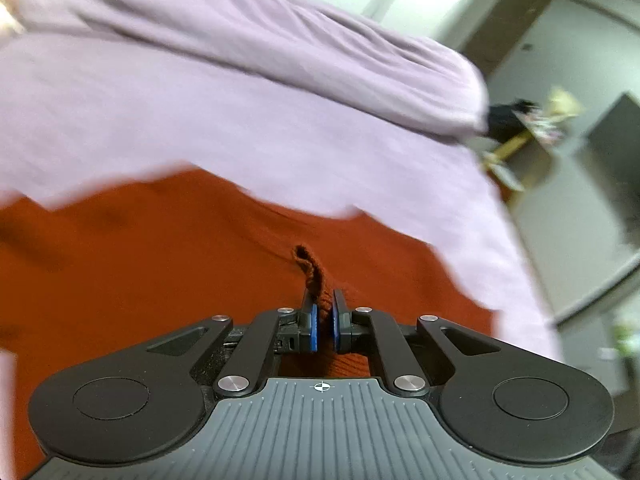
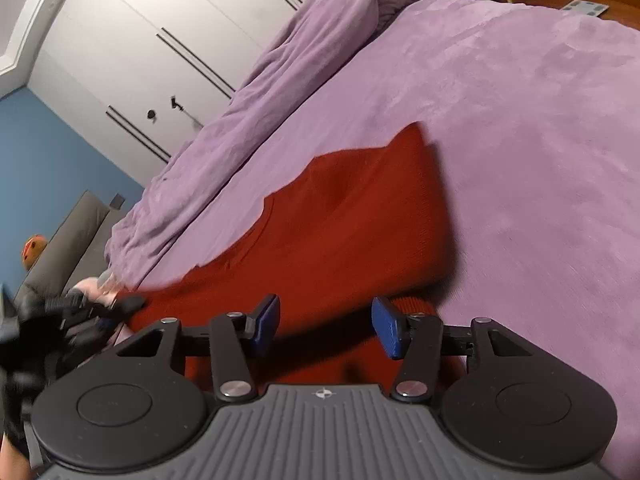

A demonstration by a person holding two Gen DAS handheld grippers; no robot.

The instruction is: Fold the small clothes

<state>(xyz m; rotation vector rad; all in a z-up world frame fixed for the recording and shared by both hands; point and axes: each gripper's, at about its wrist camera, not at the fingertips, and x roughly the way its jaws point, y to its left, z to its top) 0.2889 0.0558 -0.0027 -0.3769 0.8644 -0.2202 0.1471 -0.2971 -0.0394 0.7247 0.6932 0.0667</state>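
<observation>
A rust-red knitted garment [image 1: 160,248] lies spread on a lilac bedspread [image 1: 240,120]. My left gripper [image 1: 323,300] is shut on a pinched ridge of the knit, which stands up between its blue pads. In the right wrist view the garment [image 2: 352,216] runs from the lower left up toward the middle. My right gripper [image 2: 326,312] hovers over its near end, open, with red fabric under the gap and no pad pressing. A ribbed edge [image 2: 412,304] shows beside the right finger. The left gripper [image 2: 120,303] appears blurred at the garment's left edge.
A bunched lilac duvet [image 2: 280,80] lies along the far side of the bed, below white wardrobe doors [image 2: 160,40]. A grey headboard [image 2: 72,232] and a blue wall stand at left. Beyond the bed's edge is the floor with a yellow-legged stand [image 1: 516,140].
</observation>
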